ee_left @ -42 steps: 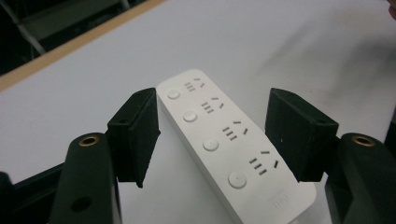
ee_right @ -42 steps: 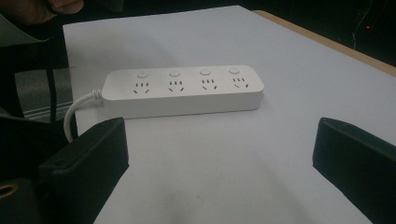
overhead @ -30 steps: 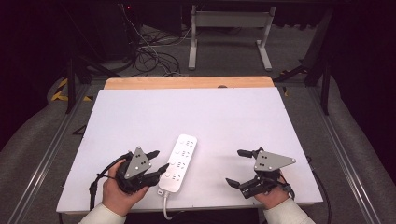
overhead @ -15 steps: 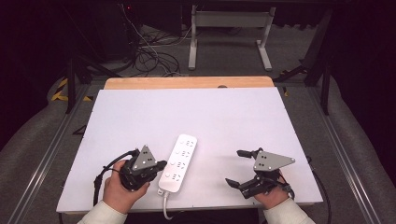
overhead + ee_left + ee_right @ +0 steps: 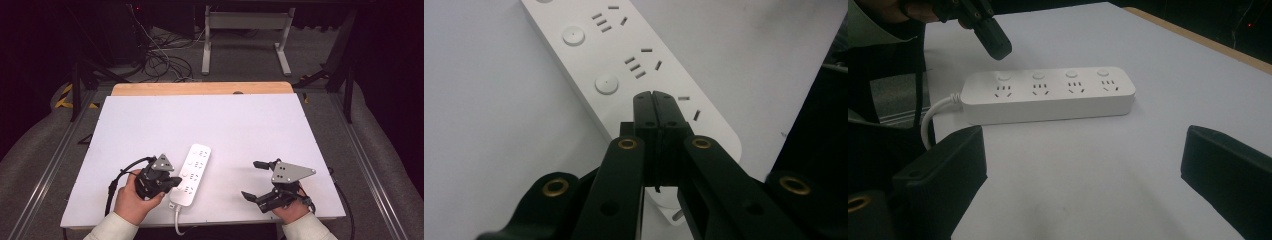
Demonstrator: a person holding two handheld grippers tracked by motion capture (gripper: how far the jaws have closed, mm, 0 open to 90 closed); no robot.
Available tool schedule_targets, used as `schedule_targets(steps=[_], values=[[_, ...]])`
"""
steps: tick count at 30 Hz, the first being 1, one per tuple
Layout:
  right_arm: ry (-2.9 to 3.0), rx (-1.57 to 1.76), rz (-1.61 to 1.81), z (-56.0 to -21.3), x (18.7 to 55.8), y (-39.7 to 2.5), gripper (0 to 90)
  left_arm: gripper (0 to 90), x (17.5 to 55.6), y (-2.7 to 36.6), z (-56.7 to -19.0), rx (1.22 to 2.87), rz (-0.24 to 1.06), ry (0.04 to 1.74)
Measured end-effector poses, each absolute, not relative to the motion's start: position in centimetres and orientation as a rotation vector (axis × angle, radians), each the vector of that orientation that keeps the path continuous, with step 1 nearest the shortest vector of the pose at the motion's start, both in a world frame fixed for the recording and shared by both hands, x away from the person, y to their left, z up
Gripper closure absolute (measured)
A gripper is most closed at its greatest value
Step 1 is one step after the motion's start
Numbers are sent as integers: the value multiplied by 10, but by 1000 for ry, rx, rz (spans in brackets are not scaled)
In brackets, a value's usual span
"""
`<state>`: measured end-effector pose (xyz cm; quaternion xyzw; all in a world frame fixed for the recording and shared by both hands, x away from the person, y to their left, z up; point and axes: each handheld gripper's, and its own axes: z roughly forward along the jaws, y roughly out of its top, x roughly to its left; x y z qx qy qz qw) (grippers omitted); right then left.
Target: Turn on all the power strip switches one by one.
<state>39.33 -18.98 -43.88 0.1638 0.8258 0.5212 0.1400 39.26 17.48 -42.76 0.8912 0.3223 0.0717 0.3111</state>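
Note:
A white power strip (image 5: 191, 175) with several sockets and round buttons lies on the white tabletop (image 5: 225, 125), near the front edge, its cord (image 5: 176, 220) running off toward me. My left gripper (image 5: 174, 183) is shut, jaws pressed together and holding nothing. Its tip (image 5: 655, 97) hovers just over the strip's (image 5: 624, 55) cord end, close to the last button (image 5: 1004, 76). The right gripper view shows that same left gripper (image 5: 995, 45) hanging above the strip (image 5: 1048, 92). My right gripper (image 5: 251, 180) rests to the strip's right, open and empty, and its own view (image 5: 1083, 145) faces the strip's long side.
A wooden strip (image 5: 200, 88) edges the table's far side. Beyond it are a metal stand (image 5: 245, 35) and tangled cables (image 5: 160, 60) on the floor. Grey rails (image 5: 50, 165) run along both sides of the table.
My left gripper has edged right and forward, bringing its shut tip over the strip's near end. The right gripper and the strip have stayed put.

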Motion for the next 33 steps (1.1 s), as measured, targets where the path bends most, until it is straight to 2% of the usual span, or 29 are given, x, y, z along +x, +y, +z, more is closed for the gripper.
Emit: schedule_targets(steps=[9,13,33], values=[[2390,474,1504,-439,393,-190,46,897,396,165,-436,2453,196,844],[2396,474,1507,-439,394,-190,49,897,395,160,-438,2486,239,828],[2405,463,1507,-439,393,-189,50,898,394,161,-442,2446,228,832]])
